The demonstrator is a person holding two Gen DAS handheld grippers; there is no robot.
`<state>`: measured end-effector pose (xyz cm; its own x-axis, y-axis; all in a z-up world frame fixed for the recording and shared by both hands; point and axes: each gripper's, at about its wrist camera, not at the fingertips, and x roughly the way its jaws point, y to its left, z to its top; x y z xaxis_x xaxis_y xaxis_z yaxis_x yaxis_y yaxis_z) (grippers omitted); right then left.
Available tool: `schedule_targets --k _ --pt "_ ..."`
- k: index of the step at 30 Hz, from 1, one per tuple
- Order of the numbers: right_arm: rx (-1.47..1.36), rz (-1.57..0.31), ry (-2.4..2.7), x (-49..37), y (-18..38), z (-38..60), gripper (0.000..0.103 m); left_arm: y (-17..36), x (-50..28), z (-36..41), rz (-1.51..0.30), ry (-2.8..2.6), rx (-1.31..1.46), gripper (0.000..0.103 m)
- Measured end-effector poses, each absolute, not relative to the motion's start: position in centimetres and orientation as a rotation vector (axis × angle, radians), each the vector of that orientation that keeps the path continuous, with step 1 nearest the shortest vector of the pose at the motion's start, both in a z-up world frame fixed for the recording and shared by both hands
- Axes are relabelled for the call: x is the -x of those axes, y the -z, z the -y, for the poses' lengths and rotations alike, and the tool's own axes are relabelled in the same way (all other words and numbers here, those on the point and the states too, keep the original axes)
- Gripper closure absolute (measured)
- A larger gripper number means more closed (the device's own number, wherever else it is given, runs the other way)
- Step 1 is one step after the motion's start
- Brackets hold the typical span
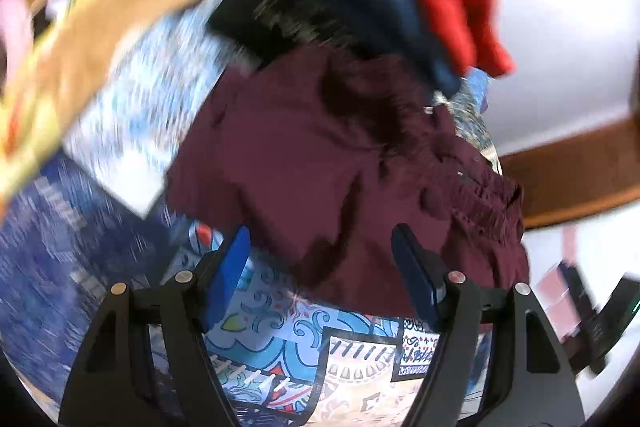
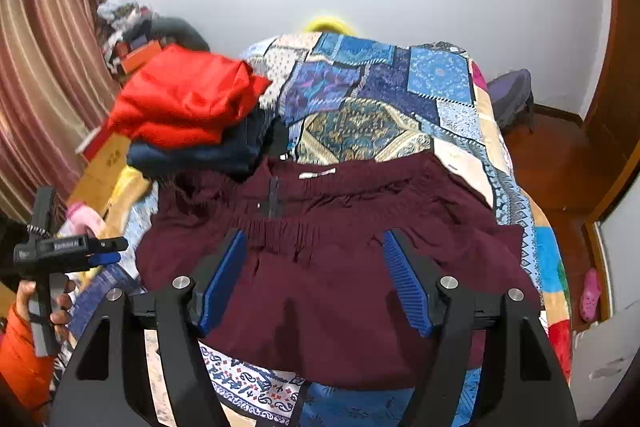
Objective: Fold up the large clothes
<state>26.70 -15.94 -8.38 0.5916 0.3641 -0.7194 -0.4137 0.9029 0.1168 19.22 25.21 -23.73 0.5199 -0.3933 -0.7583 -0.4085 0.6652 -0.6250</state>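
A maroon garment (image 2: 328, 267) with a gathered waistband lies folded on the patchwork bedspread (image 2: 384, 99). My right gripper (image 2: 314, 277) hovers over its near part, jaws wide apart, blue pads (image 2: 406, 279) touching nothing. In the left wrist view, blurred by motion, the same maroon garment (image 1: 320, 155) fills the middle. My left gripper (image 1: 322, 271) stands open at its near edge with nothing pinched. The right wrist view shows the left gripper (image 2: 116, 251) off the garment's left side, held by a hand (image 2: 60, 307) with an orange sleeve.
A folded red garment (image 2: 184, 99) rests on dark blue folded clothes (image 2: 208, 151) at the bed's far left. Yellow cloth (image 1: 120, 11) and a cardboard box (image 2: 100, 167) lie left of the bed. Striped curtain (image 2: 44, 67) on the left, wooden floor (image 2: 548, 167) on the right.
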Motion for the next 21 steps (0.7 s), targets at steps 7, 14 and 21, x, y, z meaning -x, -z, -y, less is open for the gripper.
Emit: schedule_targets --k 7,14,21 --pt "0.109 -0.954 -0.442 -28.2 12.7 14.9 0.035 29.0 -19.2 -26.2 -1.105 -0.009 1.142 0.031" --pt "0.128 -0.996 -0.441 -28.3 14.9 15.7 0.035 32.7 -20.5 -26.0 -1.065 -0.048 1.316 0.03" --pt "0.144 -1.005 -0.438 -28.5 15.0 15.3 0.032 33.1 -23.4 -24.2 -1.0 -0.145 1.269 0.027"
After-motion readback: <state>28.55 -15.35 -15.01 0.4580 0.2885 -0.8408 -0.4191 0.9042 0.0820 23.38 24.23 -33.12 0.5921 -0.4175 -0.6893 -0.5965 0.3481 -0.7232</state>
